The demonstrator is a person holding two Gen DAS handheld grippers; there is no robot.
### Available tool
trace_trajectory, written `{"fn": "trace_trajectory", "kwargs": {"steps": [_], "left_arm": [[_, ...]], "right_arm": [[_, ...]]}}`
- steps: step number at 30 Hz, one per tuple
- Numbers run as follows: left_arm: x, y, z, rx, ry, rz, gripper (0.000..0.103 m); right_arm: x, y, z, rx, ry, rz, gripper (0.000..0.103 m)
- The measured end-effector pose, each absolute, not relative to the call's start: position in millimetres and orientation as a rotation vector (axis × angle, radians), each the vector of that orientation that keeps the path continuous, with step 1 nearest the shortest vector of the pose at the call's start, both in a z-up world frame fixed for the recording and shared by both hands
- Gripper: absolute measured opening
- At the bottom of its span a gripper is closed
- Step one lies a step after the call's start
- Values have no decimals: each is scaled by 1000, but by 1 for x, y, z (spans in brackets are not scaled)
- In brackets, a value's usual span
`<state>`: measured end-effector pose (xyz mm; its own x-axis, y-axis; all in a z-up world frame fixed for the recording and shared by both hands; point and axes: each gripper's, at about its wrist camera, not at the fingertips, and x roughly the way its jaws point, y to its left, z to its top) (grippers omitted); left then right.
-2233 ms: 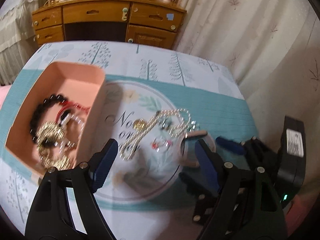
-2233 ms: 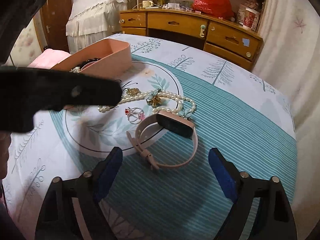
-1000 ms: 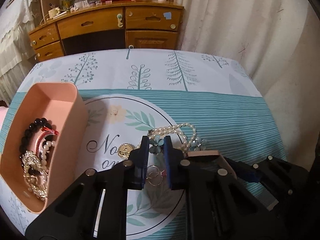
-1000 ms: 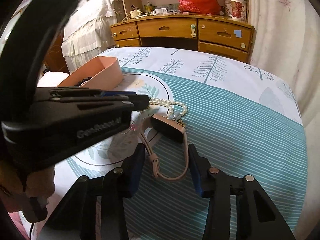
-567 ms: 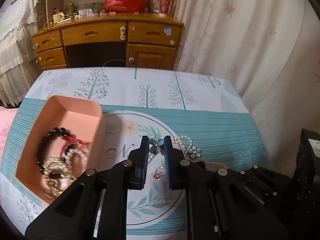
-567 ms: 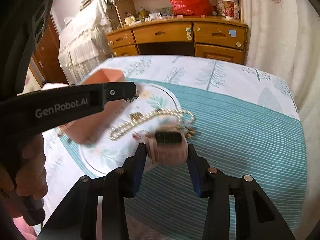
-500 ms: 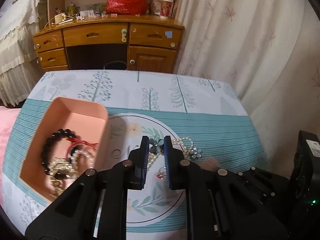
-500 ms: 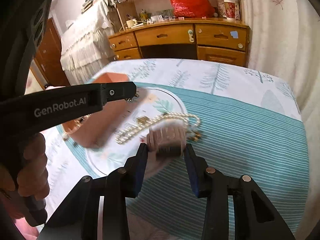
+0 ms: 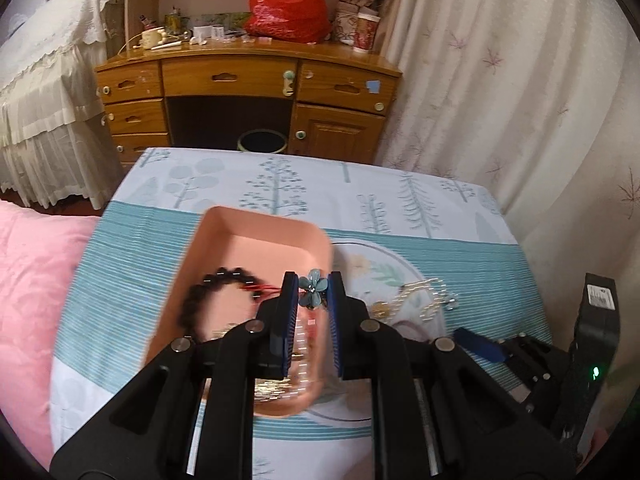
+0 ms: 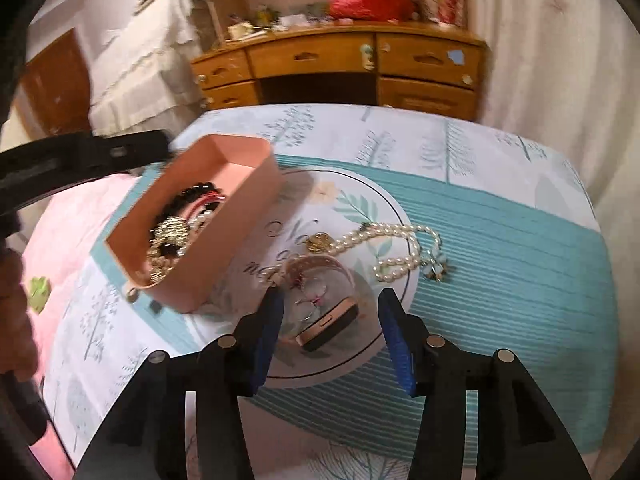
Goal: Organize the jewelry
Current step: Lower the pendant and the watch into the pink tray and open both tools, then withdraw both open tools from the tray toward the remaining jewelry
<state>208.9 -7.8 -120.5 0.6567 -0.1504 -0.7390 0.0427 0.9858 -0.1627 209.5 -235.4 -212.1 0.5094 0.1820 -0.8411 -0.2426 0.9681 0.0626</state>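
Left gripper (image 9: 313, 289) clamps blue flower earring (image 9: 312, 287) over pink box (image 9: 256, 236); release next. Right gripper (image 10: 330, 307) open, watch (image 10: 329, 322) at 12 o'clock between fingers.

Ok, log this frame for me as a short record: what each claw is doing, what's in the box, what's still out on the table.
left claw: shut on a blue flower earring, held above the pink box
right claw: open, pink watch on the tablecloth between its fingers
box contents: black bead bracelet, gold and pearl pieces, blurred
still out: pearl necklace, second flower earring, gold pendant, rings
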Motion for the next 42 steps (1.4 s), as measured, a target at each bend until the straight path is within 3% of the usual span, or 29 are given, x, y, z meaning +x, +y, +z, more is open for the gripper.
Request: {"fn": "trace_trajectory", "kwargs": {"steps": [3, 7, 10, 36, 39, 42], "left_arm": [[208, 10, -122, -131, 856, -102, 12], [209, 30, -125, -126, 883, -104, 12], [212, 40, -129, -126, 906, -123, 12], [206, 74, -160, -131, 1033, -214, 12], [204, 77, -160, -132, 1058, -206, 15], [203, 76, -162, -127, 1070, -203, 25]], "right_arm": [[220, -240, -225, -23, 1073, 171, 48], [229, -244, -235, 104, 1122, 132, 20], [230, -237, -233, 94, 1122, 100, 10], [237, -124, -131, 74, 905, 278, 9], [240, -110, -135, 64, 934, 305, 12], [237, -111, -136, 79, 945, 303, 12]]}}
